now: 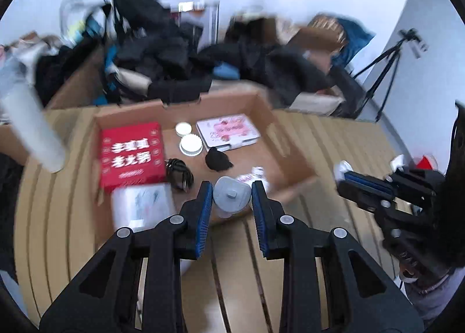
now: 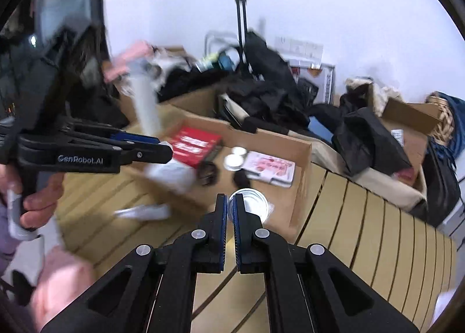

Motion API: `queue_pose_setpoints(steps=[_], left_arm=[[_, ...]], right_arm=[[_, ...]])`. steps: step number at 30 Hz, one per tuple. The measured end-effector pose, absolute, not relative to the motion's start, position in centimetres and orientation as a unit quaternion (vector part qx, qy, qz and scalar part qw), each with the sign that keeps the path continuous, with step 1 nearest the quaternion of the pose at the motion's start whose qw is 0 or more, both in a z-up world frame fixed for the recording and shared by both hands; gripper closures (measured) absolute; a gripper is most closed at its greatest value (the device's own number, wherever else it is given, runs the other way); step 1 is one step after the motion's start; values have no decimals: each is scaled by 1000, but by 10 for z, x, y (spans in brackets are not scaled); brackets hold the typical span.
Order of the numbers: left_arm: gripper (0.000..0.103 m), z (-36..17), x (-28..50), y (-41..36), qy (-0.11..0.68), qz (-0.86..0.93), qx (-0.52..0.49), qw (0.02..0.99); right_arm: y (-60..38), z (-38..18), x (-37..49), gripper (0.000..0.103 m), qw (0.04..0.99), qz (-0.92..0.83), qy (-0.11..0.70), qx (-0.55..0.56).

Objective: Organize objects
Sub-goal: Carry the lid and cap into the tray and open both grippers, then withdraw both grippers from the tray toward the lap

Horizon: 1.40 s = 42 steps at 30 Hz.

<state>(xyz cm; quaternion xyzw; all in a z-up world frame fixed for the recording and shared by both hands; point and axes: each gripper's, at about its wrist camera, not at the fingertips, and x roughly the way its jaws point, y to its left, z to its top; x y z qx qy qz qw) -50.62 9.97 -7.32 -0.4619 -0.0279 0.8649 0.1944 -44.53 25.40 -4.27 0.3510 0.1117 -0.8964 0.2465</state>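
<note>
Cardboard box [image 1: 279,118] sits open on the slatted wooden tabletop [image 1: 334,135], holding a red carton [image 1: 132,155], two white round lids [image 1: 190,144], a pink-printed flat box [image 1: 228,131], a black crumpled item [image 1: 218,160] and a dark hair clip [image 1: 180,173]. The left gripper [image 1: 232,196] has its jaws clamped on a grey-capped bottle [image 1: 232,195] at the box's near edge. The right gripper [image 2: 231,211] has its jaws nearly together, pinching the rim of a clear cup [image 2: 251,206] just in front of the box. A hand [image 2: 37,199] grips the left gripper's handle. Dark clothing [image 1: 174,62] lies piled behind, blurred.
</note>
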Motion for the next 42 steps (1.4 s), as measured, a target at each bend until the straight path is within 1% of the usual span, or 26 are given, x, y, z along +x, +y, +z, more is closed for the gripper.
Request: queue_pose_setpoints(steps=[2, 4, 7, 8, 10, 11, 12, 14, 15, 16, 18, 20, 21, 23, 25, 27, 30, 33, 34, 35, 36, 39, 42], left_arm=[[79, -102, -543, 106, -40, 844, -502, 184], [79, -125, -569, 108, -49, 828, -528, 180], [79, -146, -589, 106, -62, 822, -539, 174], [75, -150, -594, 106, -63, 822, -540, 170], [63, -152, -596, 105, -67, 821, -540, 174], [52, -151, -596, 105, -69, 820, -539, 179], [48, -148, -594, 103, -70, 822, -535, 180], [47, -138, -592, 98, -61, 826, -533, 175], [45, -129, -589, 96, -54, 827, -532, 171], [42, -120, -586, 92, -48, 829, -530, 169], [25, -98, -575, 82, -30, 835, -523, 166], [22, -73, -559, 72, 5, 839, -516, 174], [20, -59, -551, 65, 26, 842, -512, 168], [16, -34, -535, 49, 43, 853, -501, 142], [15, -10, -518, 34, 36, 861, -489, 134], [8, 10, -498, 23, 24, 867, -479, 135], [7, 28, -468, 16, 23, 877, -463, 123], [6, 37, -426, 13, 25, 892, -440, 104], [5, 39, -407, 13, 29, 901, -422, 101], [0, 38, -392, 12, 38, 909, -405, 98], [0, 34, -372, 12, 54, 919, -381, 84], [0, 12, -310, 14, 86, 933, -348, 43], [0, -12, -242, 15, 77, 938, -332, 69]], right_arm=[[243, -66, -499, 98, 229, -882, 124, 392], [238, -92, -544, 98, 211, -865, 116, 441], [239, -119, -583, 98, 184, -854, 94, 478], [241, -126, -589, 98, 176, -850, 91, 489], [241, -133, -600, 96, 171, -848, 92, 493], [242, -133, -601, 96, 174, -848, 91, 492], [243, -132, -601, 91, 177, -851, 86, 487], [246, -122, -597, 71, 182, -857, 77, 476], [247, -116, -595, 43, 180, -859, 76, 474], [249, -107, -591, 24, 182, -862, 73, 467], [255, -82, -579, 23, 191, -867, 69, 455], [260, -60, -568, 23, 188, -867, 84, 453], [262, -50, -563, 23, 188, -868, 92, 450], [273, -24, -548, 23, 181, -874, 103, 438], [286, -4, -535, 23, 169, -877, 100, 438], [293, 8, -522, 22, 168, -878, 88, 440], [296, 24, -491, 22, 175, -883, 79, 429], [294, 32, -452, 22, 185, -889, 73, 411], [295, 33, -432, 22, 193, -893, 65, 402], [295, 32, -418, 22, 197, -895, 60, 397], [295, 28, -398, 22, 204, -897, 53, 388], [298, 8, -344, 20, 216, -901, 37, 375], [300, -27, -274, 19, 206, -909, 29, 360]])
